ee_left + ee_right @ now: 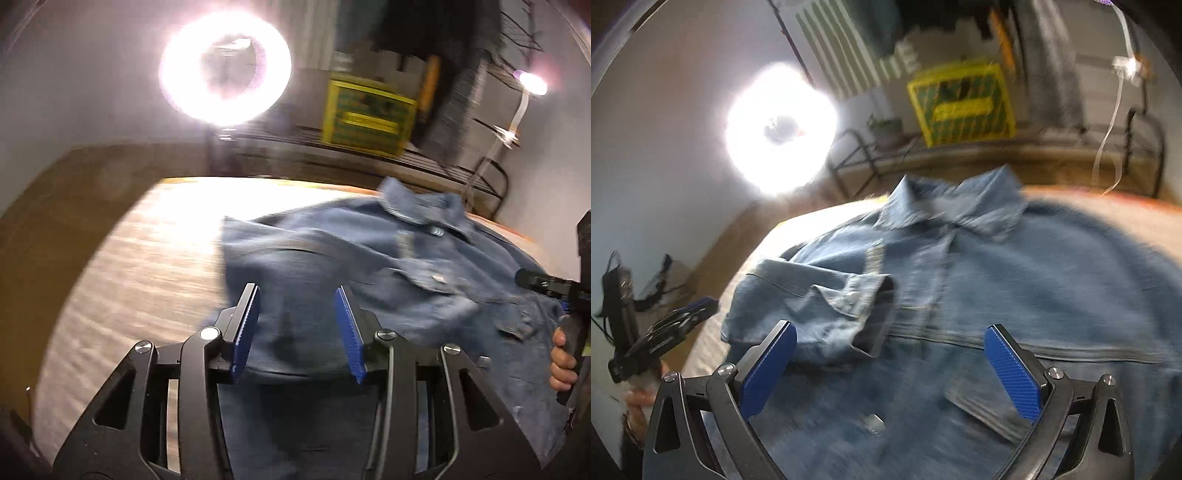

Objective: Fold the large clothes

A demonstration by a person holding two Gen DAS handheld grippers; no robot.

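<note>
Through the left wrist camera I see my left claw (297,328) partly spread, its blue pads (245,328) apart with nothing pinched between them; denim shows in the gap below. The denim jacket (388,266) lies on the pale wooden bench (140,266), filling the frame from centre out to 4 o'clock, its collar up at 1 o'clock. A ring light (225,68) glares at 11 o'clock and a yellow-green crate (369,112) sits on a rack at 1 o'clock. At 3 o'clock a hand (563,360) grips the other tool at the picture's edge.

Through the right wrist camera my right claw (890,369) stands spread wide and holds nothing, hanging over the jacket (1015,295). The jacket lies front up, collar at 12 o'clock, and one sleeve (812,295) is folded across the chest toward 9 o'clock, its snap cuff on top. A chest pocket flap (982,410) sits near 5 o'clock. The left claw (698,308) shows at 9 o'clock, beside the jacket's edge; the picture is blurred.
</note>
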